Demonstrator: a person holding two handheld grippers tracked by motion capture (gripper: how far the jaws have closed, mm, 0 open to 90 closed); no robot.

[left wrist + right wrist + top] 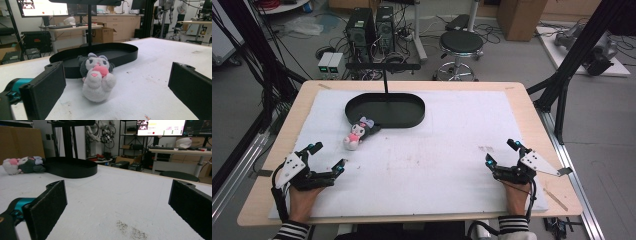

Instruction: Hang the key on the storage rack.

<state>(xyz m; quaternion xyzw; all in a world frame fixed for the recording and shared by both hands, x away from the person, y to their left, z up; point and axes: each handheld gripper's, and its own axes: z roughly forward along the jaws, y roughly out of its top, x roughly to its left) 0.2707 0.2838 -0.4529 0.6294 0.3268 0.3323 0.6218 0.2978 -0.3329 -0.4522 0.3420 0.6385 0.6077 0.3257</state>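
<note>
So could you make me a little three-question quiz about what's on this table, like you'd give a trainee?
1. True or false: the plush toy lies inside the black oval tray.
2. Which hand-held gripper is nearer the plush toy: A) the left hand-held gripper, B) the right hand-held gripper?
3. Fill in: both hand-held grippers have their jaws ____.

Key
1. False: it lies on the white mat, against the outside of the tray's wall.
2. A: in the left gripper view the toy sits straight ahead between the jaws; from the right it is far off.
3. Open, with nothing between them.
</note>
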